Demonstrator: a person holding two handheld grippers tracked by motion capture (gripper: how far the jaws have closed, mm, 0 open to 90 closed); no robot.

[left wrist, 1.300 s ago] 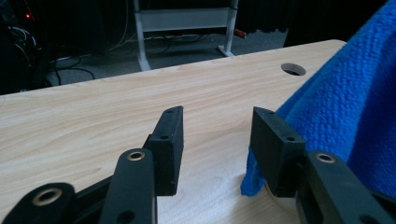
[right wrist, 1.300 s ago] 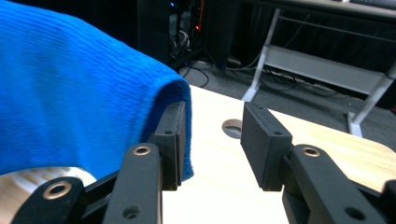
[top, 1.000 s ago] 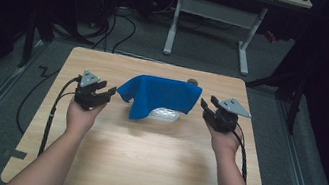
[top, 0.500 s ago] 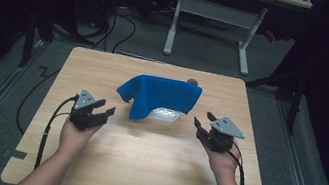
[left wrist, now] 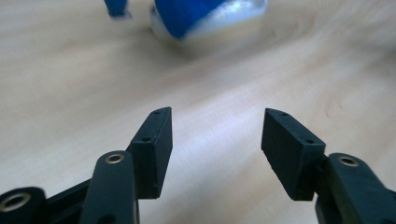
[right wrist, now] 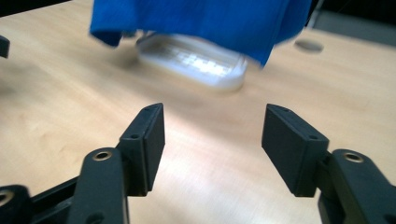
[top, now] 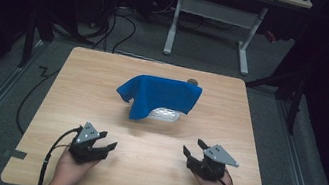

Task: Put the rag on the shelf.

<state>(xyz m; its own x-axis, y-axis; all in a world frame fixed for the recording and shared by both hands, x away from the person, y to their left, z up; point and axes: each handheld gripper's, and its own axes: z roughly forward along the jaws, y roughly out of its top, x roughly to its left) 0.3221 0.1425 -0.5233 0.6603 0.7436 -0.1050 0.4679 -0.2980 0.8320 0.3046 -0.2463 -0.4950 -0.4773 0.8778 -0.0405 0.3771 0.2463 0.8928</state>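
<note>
A blue cloth (top: 159,96) lies draped over a white tray (top: 164,116) in the middle of the table (top: 246,136), so most of the tray is hidden (one edge peeks out). Both grippers sit near the front edge, well apart from the cloth. The left gripper (top: 105,147) is spread wide and holds nothing. The right gripper (top: 193,148) is wide and empty too. They look like they are resting, maybe done or waiting.

A blue cloth (top: 161,95) covers most of a pale, gridded container (top: 164,115), whose upper part and contents stay hidden. In the left claw view both are blurred and cut off at the top edge. A small round thing (top: 193,82) behind the cloth is too small to tell.
</note>
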